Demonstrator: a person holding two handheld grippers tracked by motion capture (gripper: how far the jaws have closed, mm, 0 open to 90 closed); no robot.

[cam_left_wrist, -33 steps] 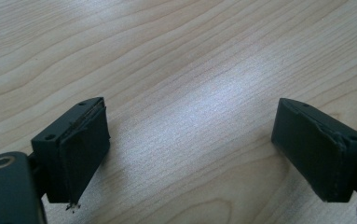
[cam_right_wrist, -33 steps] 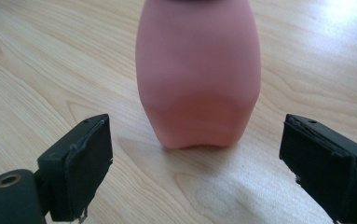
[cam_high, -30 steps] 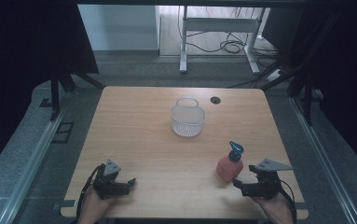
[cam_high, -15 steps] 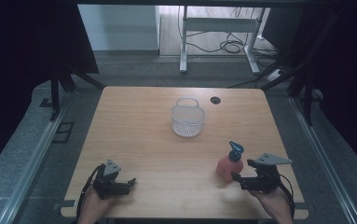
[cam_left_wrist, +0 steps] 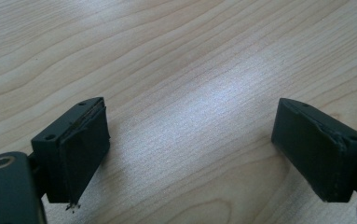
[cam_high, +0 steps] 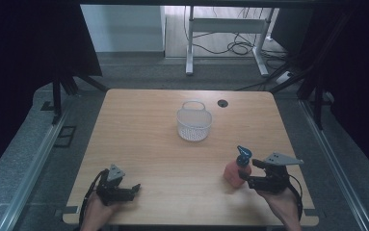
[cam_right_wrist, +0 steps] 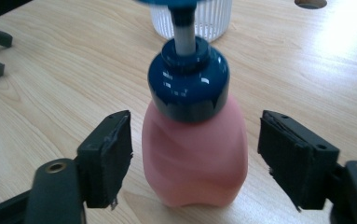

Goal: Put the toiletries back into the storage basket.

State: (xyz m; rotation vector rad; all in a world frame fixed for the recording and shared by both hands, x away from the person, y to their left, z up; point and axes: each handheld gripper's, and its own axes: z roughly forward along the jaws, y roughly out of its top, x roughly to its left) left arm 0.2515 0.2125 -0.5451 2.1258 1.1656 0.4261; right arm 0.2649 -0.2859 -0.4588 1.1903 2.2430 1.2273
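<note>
**Open desk at left and middle, bottle standing in the right tongs**

The desk is bare wood across its left half and middle. The left tongs, at about 7 o'clock, stand wide with only wood between their jaws. At 12 o'clock from the desk's middle stands a white basket, with a small round hole at its 1 o'clock. At 4 o'clock a pink bottle with a blue pump stands between the jaws of the right tongs, which have just been closing; a thin gap shows on each side. Bare wood runs between bottle and basket.
</note>
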